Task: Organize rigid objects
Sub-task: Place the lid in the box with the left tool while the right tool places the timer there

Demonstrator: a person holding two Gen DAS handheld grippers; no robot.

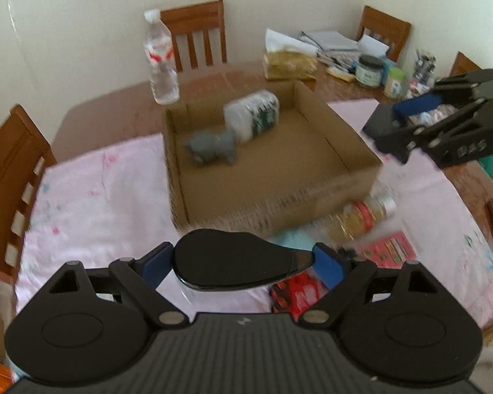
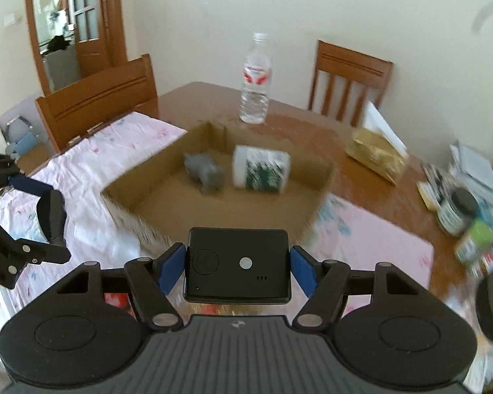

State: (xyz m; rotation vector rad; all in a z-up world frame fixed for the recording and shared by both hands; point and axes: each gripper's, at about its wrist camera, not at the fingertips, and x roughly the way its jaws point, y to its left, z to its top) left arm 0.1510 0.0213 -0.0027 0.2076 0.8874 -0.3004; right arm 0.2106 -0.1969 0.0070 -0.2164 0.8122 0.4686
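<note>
In the left wrist view, the left gripper (image 1: 243, 267) is closed on a glossy black computer mouse (image 1: 236, 267), its blue pads pressed against either side. Just ahead sits an open cardboard box (image 1: 279, 193) on a pink cloth (image 1: 98, 197); inside it, near the far left corner, a grey animal figurine (image 1: 212, 146) stands touching a white canister with a green print (image 1: 253, 115), which lies on its side. A gold-filled jar (image 1: 361, 216) lies beside the box's near right corner. A clear water bottle (image 1: 160, 59) stands upright behind the box. The right gripper (image 1: 401, 118) hangs to the right of the box, holding a flat black object.

In the right wrist view, the right gripper (image 2: 238, 267) is clamped on a black rectangular device (image 2: 238, 264) with a round silver dot on its face. The box (image 2: 312, 203) lies directly ahead. The left gripper (image 2: 33, 197) shows at the left edge with the mouse (image 2: 51, 215) between its fingers.
</note>
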